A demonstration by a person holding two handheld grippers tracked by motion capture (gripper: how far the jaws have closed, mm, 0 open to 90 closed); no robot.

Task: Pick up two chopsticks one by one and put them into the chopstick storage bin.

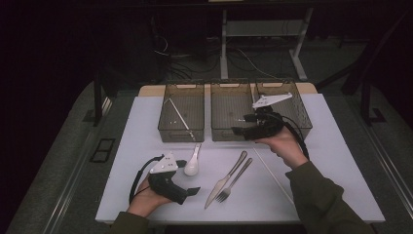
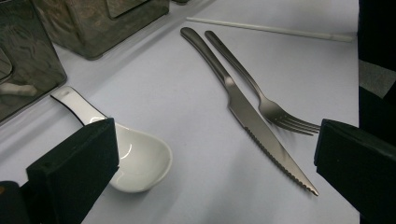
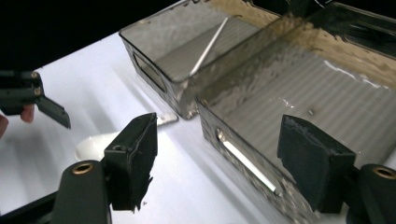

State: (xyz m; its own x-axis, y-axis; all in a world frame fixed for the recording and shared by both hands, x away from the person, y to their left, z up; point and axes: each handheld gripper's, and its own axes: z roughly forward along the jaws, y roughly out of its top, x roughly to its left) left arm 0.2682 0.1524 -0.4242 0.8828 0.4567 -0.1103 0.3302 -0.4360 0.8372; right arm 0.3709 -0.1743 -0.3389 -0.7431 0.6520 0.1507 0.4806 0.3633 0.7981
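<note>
Near the front-left corner of the table (image 1: 146, 204), the left gripper (image 1: 194, 190) is held low in a hand, jaws released, nothing between them. Just beyond it a white spoon (image 1: 192, 165) lies on the table, bowl toward the front edge, handle toward the bins. In the left gripper view the spoon (image 2: 135, 158) is seen beside the left jaw, apart from both pads.

At the front centre a knife (image 1: 225, 179) and fork (image 1: 234, 180) lie side by side, handles toward the back, close together. To their right a thin white stick (image 1: 272, 173) lies diagonally on the table.

Along the back edge three clear bins are set in a row. A stick (image 1: 179, 118) is leaned inside the left bin (image 1: 181, 113). The right gripper (image 1: 237, 125) is held at the front wall of the middle bin (image 1: 229, 111), jaws released and empty. In the right gripper view the middle bin's front wall (image 3: 252, 163) is seen between the jaws, untouched by the pads. Contents of the right bin (image 1: 292, 105) cannot be told.
</note>
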